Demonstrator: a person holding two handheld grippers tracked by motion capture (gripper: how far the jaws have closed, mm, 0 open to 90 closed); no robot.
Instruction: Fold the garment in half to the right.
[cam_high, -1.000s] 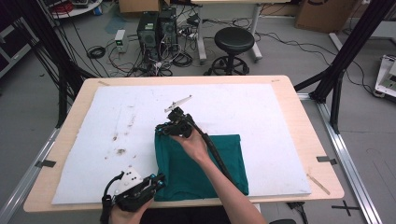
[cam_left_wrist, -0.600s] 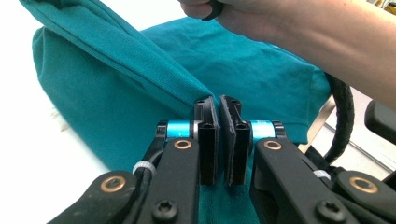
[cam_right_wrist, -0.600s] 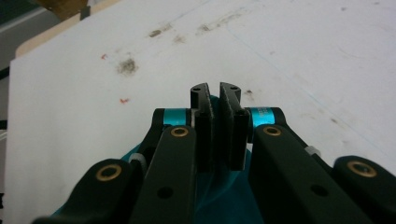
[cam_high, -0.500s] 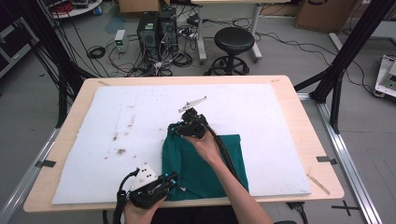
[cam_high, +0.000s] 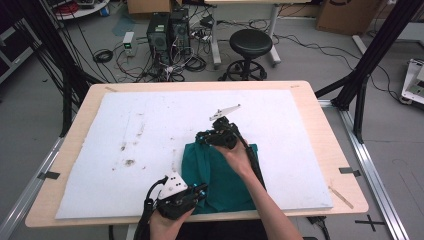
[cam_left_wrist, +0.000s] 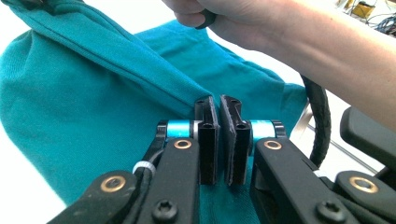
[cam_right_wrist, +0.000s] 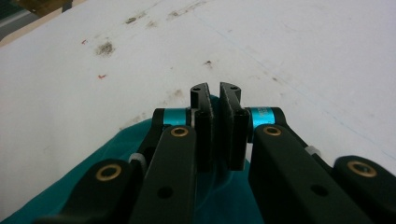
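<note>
The white mat (cam_high: 150, 135) covers most of the wooden table (cam_high: 345, 150), and the teal cloth (cam_high: 220, 175) lies on it near the person's edge. A second ago the cloth sat more to the left. Now it is farther right, and both hands have slid that way with it. The right gripper (cam_high: 216, 136) is at the far edge of the cloth, and its jaws are pinched tight on a bit of that edge (cam_right_wrist: 140, 140). The left gripper (cam_high: 192, 192) is at the near edge, and its jaws are squeezed on a fold of cloth (cam_left_wrist: 140, 60) that stretches up toward the other hand. So I think the two grippers are pulling the cloth taut and dragging it sideways, maybe to smooth it or fold it. The cloth is bunched in the middle, so the job does not look done.
</note>
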